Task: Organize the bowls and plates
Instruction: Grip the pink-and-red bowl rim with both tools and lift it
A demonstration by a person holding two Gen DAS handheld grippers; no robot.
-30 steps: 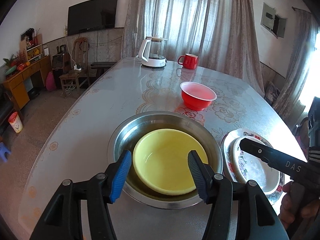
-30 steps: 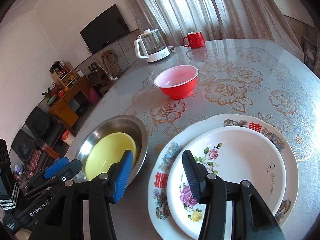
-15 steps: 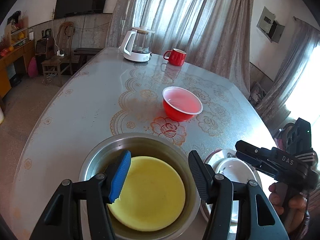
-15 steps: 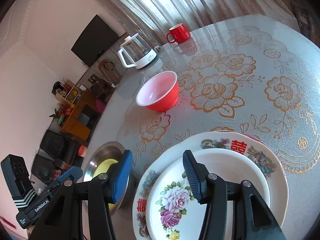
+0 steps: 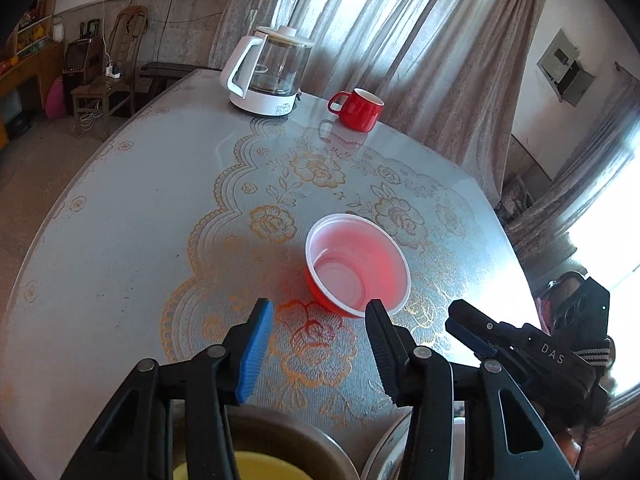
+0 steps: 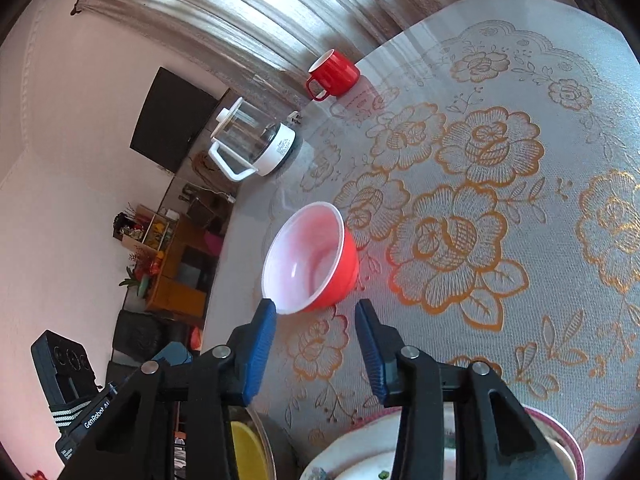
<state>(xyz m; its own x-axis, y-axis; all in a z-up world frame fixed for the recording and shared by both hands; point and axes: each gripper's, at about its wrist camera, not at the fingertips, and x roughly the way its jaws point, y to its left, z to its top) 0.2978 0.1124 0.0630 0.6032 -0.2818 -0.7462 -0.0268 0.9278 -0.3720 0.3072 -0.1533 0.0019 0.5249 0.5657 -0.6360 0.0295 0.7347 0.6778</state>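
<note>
Already a yellow plastic bowl [image 5: 260, 468] is nested in the steel basin [image 5: 320, 450] at the near edge; both claws, left gripper [image 5: 318, 346] and right gripper [image 6: 316, 342], are spread empty, and the red plastic bowl [image 5: 357, 270] mid-table is left to be stacked.

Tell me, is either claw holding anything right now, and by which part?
Nothing is held. The left claw and the right claw are both open and empty, short of the red bowl.

Right gripper [image 6: 316, 320] hangs wide open just short of the red bowl [image 6: 310, 258]; mug [image 6: 332, 73] and kettle [image 6: 252, 146] sit further back.
</note>
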